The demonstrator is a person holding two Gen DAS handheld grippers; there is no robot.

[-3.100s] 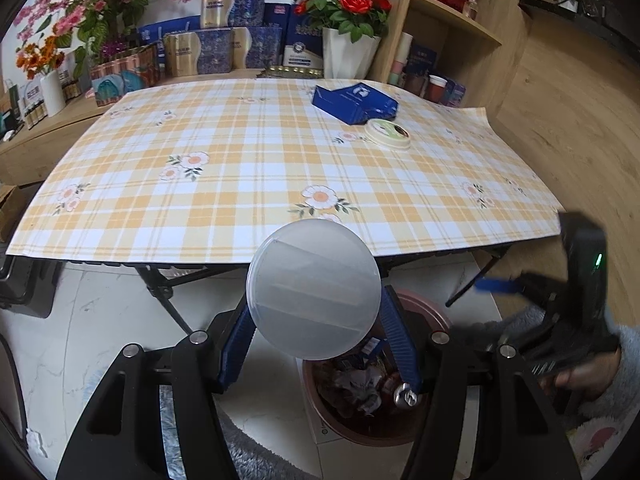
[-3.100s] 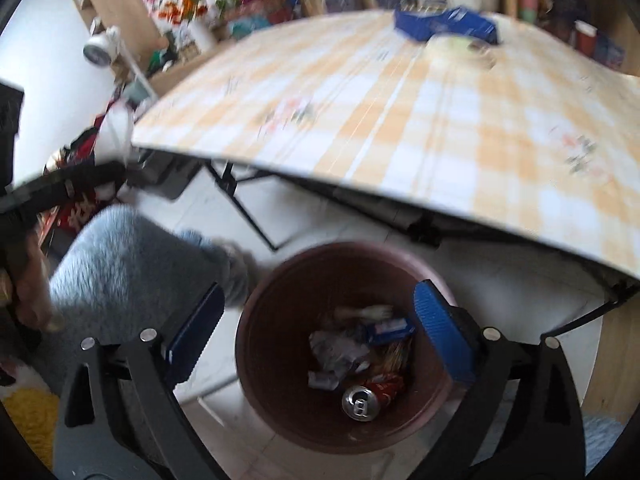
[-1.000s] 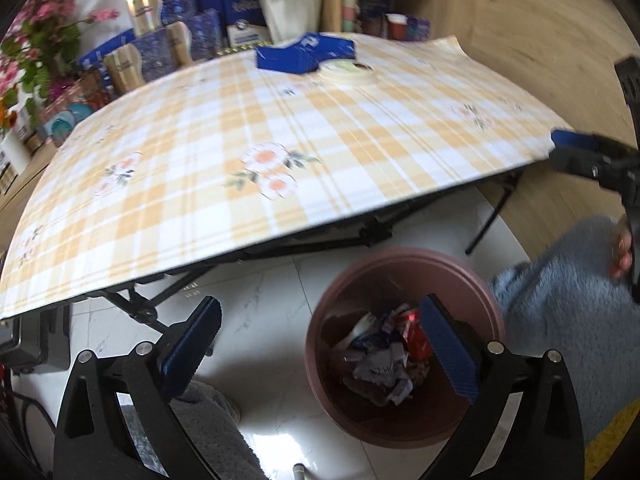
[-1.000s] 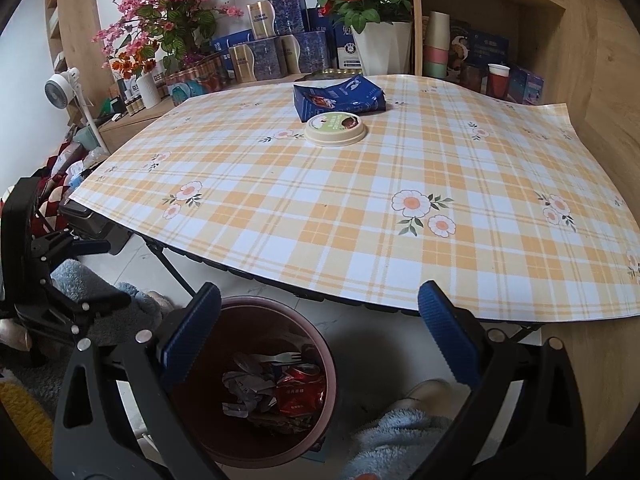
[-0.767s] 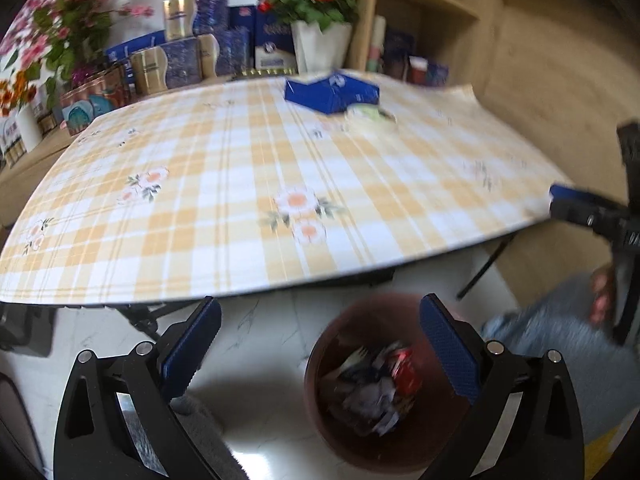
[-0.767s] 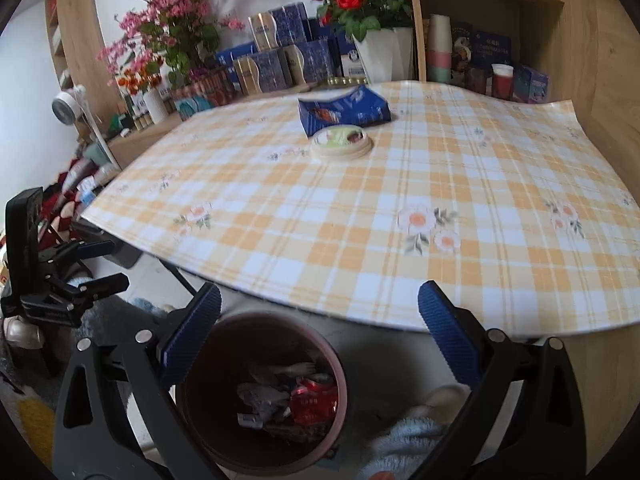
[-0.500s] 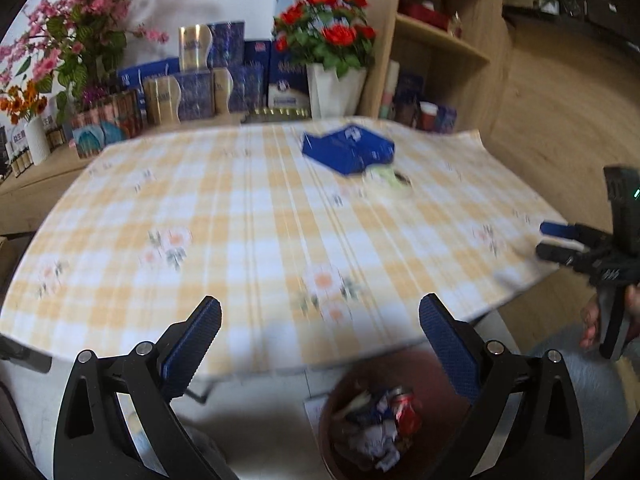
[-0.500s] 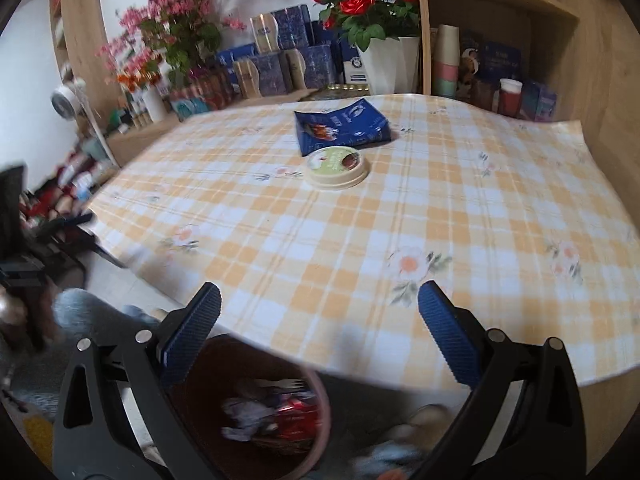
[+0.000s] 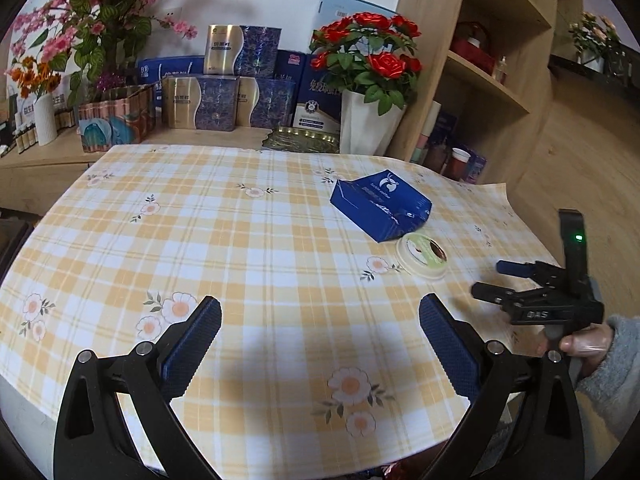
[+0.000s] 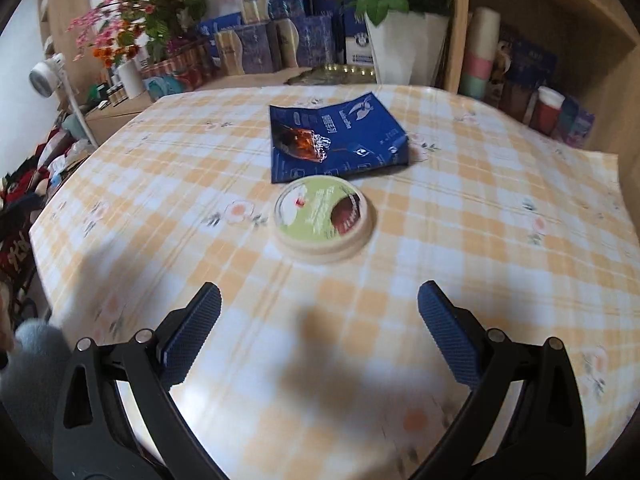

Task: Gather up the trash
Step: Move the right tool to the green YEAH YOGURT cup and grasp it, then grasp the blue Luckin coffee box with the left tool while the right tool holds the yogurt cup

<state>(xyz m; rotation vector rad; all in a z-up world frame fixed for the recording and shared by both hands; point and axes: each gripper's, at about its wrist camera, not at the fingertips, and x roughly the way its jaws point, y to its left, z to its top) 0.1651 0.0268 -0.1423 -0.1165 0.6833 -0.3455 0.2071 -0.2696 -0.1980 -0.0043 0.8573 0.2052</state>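
Both grippers hover over the table (image 9: 248,240), which is covered w/ an orange-white check cloth w/ flower prints.

Left gripper (image 9: 320,334): jaws spread wide, nothing between them, blue pads over bare cloth near the front edge. Right gripper (image 10: 319,320): jaws also wide apart, empty, pointed at the trash. In the left view the right gripper shows at the right edge, held by a hand (image 9: 582,346) in a grey fuzzy sleeve (image 9: 612,376), green LED lit on its body.

Trash on the table, two items:
- Lid (image 10: 325,213): round, cream rim, green/white label w/ dark red patch. Lies flat mid-table, straight ahead of the right gripper, between its jaw lines but farther out, not touched. In the left view it sits right of centre, near the right gripper's tips.
- Bag (image 10: 340,138): blue, flat, printed w/ a drink picture. Lies just behind the lid, its near edge right at the lid's rim; whether they touch, can't tell.

Behind the table: blue and gold boxes (image 9: 224,92), a white pot of red roses (image 9: 366,80), pink flowers (image 9: 92,20) at left, wooden shelves (image 9: 492,60) at right w/ cups. Right view is somewhat blurred.

At the left view's bottom edge, a sliver of something red below the table edge; too little to tell.
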